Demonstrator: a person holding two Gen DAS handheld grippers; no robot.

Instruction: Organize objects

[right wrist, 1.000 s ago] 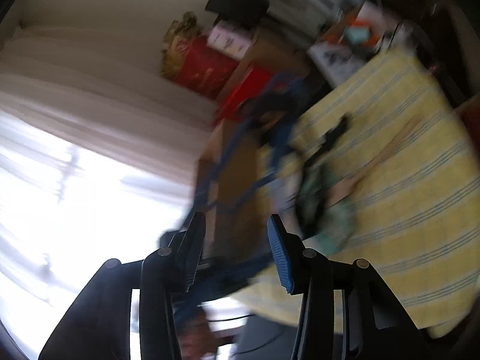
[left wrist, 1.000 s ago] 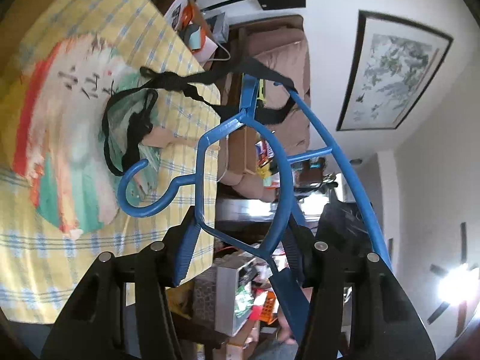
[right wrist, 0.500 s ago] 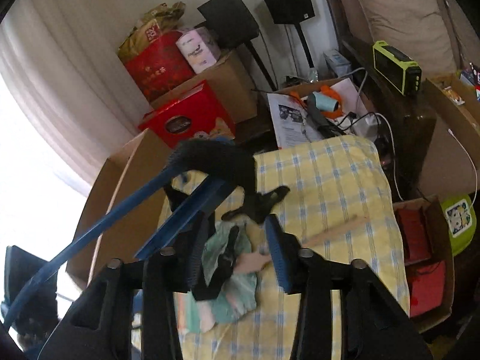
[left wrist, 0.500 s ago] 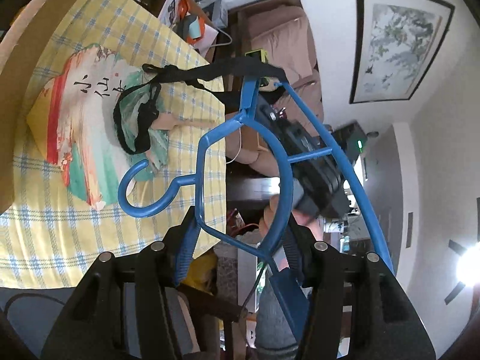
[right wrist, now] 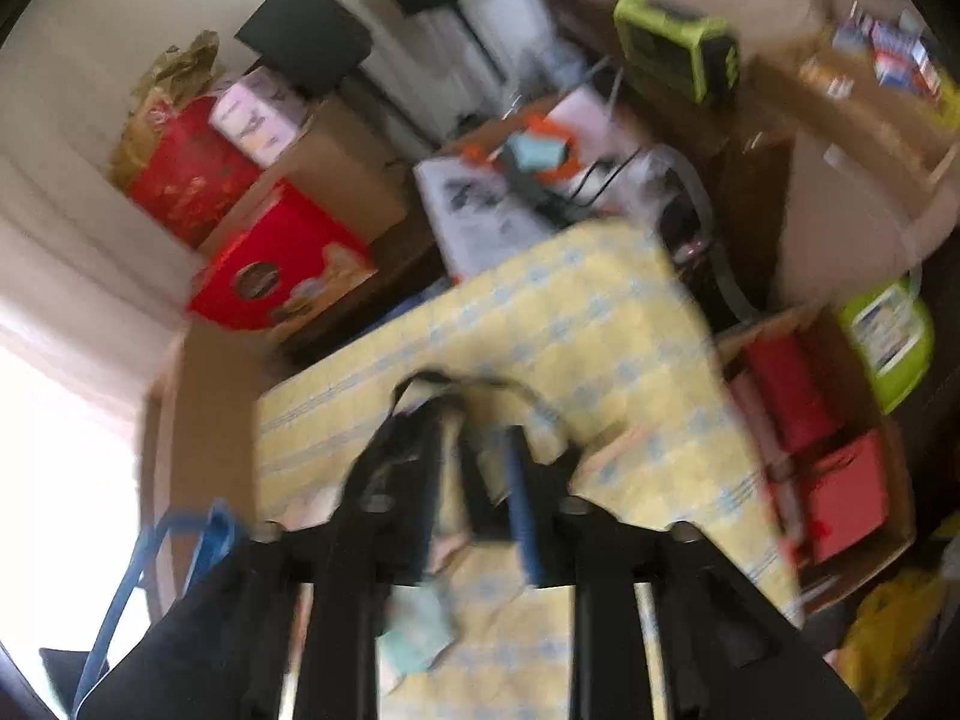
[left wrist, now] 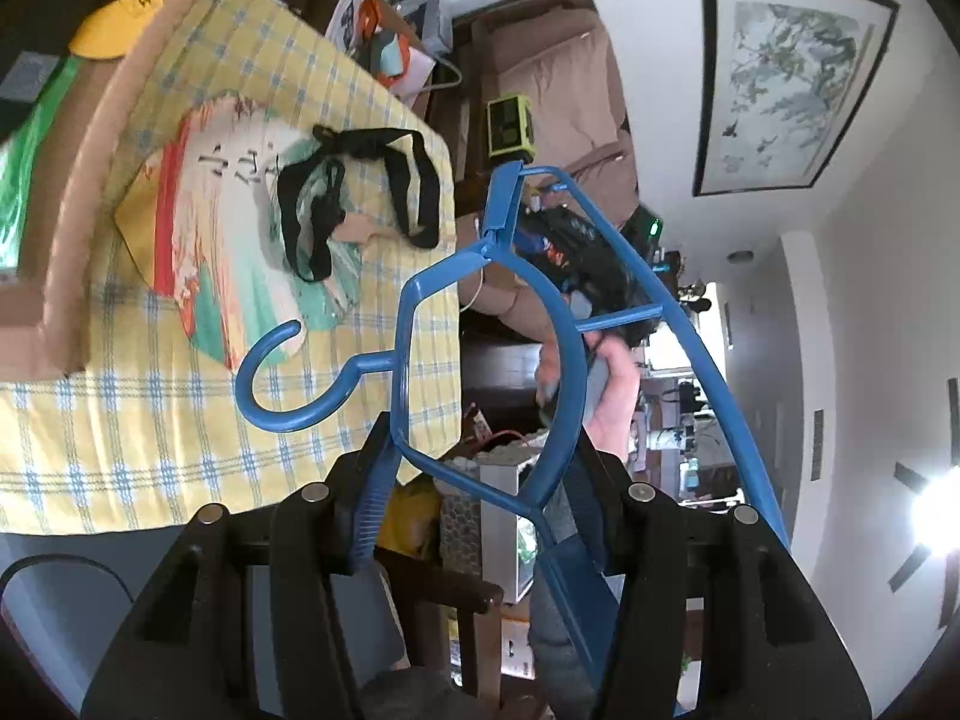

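My left gripper (left wrist: 474, 498) is shut on a blue plastic hanger (left wrist: 540, 300) and holds it in the air beside the yellow checked table (left wrist: 150, 438). A black strap (left wrist: 354, 192) lies on a painted paper fan (left wrist: 222, 222) on the table. The right wrist view is blurred: my right gripper (right wrist: 474, 492) hovers low over the table (right wrist: 600, 324), right above the black strap (right wrist: 456, 384), jaws apart with nothing clearly between them. A piece of the blue hanger (right wrist: 156, 558) shows at lower left.
A cardboard box (left wrist: 54, 192) borders the table's left side. Red boxes (right wrist: 270, 264), papers (right wrist: 498, 198) and a green device (right wrist: 678, 48) crowd the far end. A brown sofa (left wrist: 570, 90) and red boxes (right wrist: 828, 450) lie off the table's edge.
The black strap has come off the hanger and now lies on the fan. My right gripper has swung round and dropped towards the strap. My left gripper still holds the hanger.
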